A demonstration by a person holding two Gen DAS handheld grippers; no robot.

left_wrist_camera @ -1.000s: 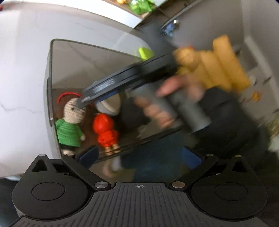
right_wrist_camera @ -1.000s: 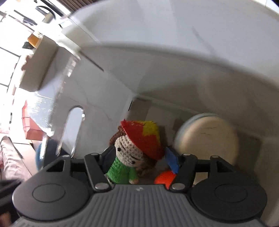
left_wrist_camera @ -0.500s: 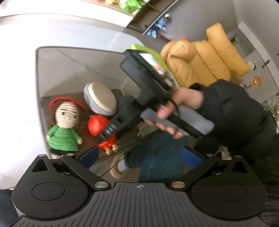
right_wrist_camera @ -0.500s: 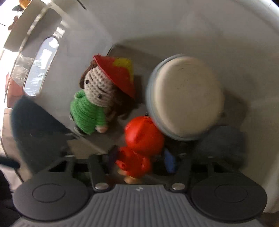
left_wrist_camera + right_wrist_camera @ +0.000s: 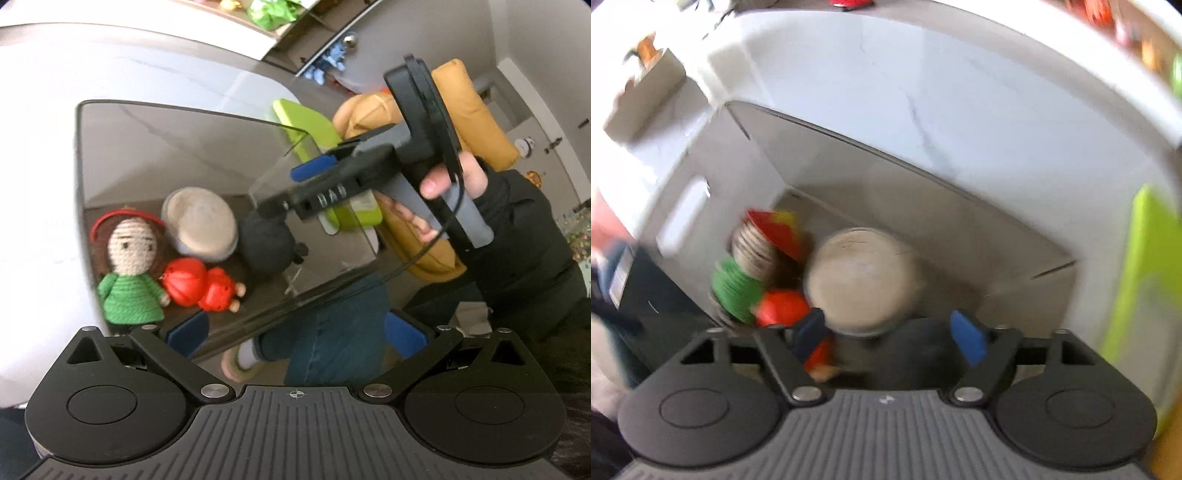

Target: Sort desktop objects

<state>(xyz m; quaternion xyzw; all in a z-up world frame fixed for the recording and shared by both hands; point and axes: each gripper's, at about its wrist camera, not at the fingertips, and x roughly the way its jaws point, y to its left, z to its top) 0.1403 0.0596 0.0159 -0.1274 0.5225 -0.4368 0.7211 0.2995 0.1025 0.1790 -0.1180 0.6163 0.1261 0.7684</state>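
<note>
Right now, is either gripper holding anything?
No. The left gripper and right gripper are both open and empty, above the clear bin.

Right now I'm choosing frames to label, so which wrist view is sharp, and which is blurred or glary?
Left wrist view: sharp; the crochet doll, red figure and right claw read clearly, with fisheye bending at the edges. Right wrist view: motion-blurred; the doll and round beige object smear, and the bin wall looks washed out.
</note>
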